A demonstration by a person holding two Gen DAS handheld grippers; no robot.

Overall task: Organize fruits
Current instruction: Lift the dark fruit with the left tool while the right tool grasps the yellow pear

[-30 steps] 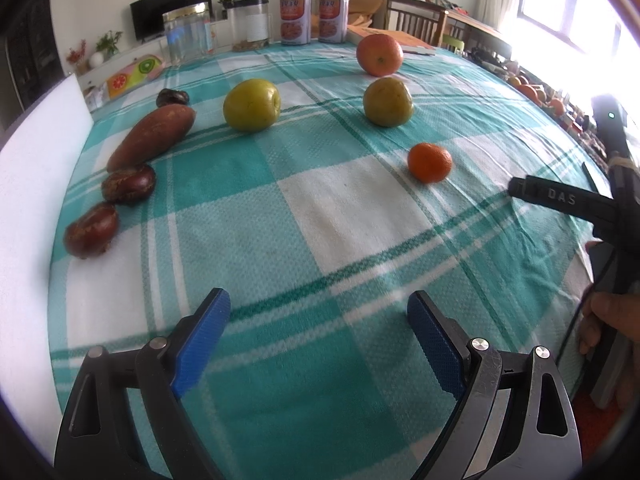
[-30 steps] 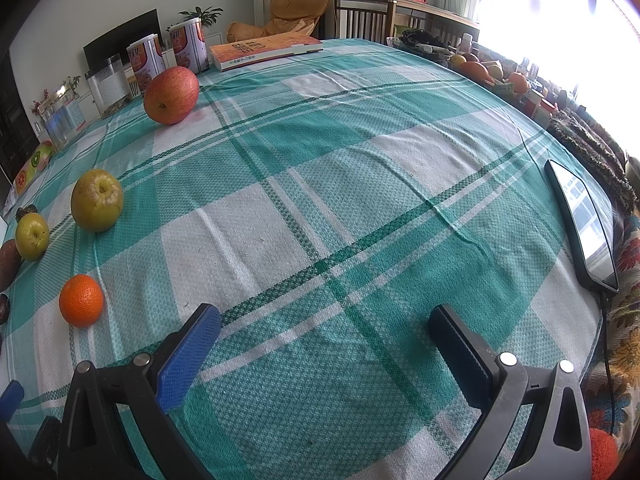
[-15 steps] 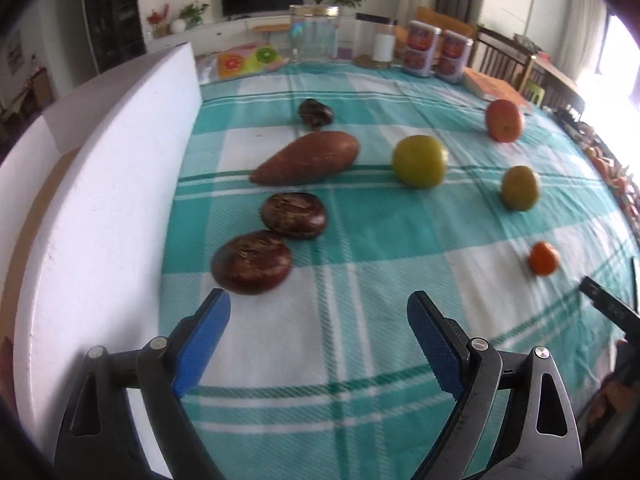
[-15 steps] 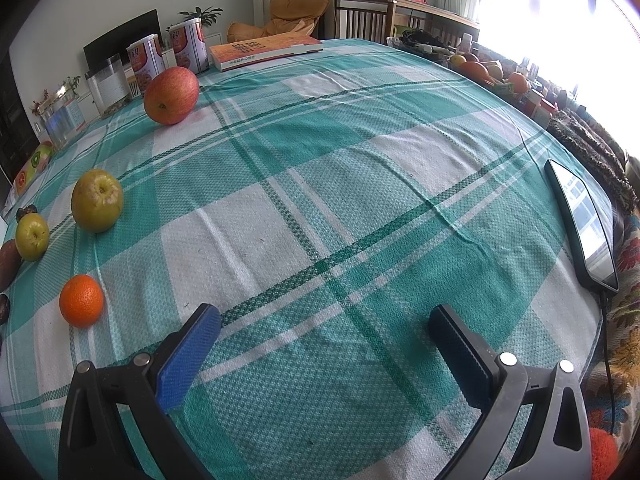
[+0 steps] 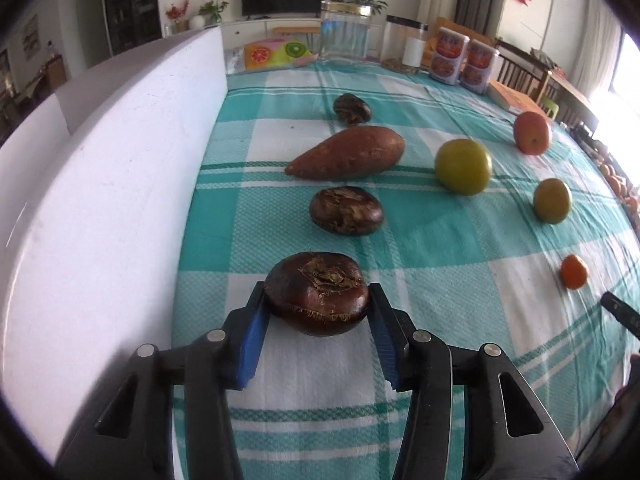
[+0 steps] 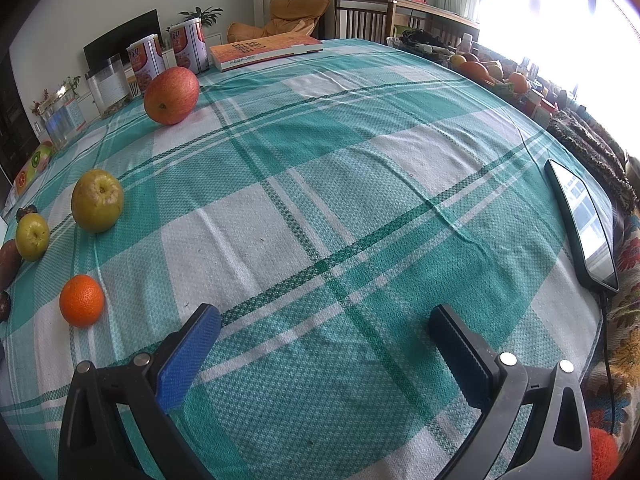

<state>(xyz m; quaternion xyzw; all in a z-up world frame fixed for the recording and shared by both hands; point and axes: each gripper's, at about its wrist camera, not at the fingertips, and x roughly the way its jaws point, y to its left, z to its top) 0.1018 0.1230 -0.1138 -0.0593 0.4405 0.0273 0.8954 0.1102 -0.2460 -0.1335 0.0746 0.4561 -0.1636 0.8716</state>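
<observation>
The left gripper point(image 5: 318, 312) has just closed its jaws on the nearest water chestnut point(image 5: 317, 293), blue pads pressing both sides, on the checked tablecloth point(image 5: 440, 248) beside the white foam board point(image 5: 120, 184). The right gripper point(image 6: 324, 344) hovers with jaws apart over bare cloth, the small orange point(image 6: 81, 300) to its left.

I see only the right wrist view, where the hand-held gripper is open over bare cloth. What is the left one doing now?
Observer: The left hand-held gripper has just been closing; it now grips a dark brown chestnut.
Operator: Is anything close beside it?
Observer: Yes, a white board stands upright close beside that chestnut.
Operator: What lies beyond?
Observer: A second chestnut, then a sweet potato, apart from each other.
</observation>
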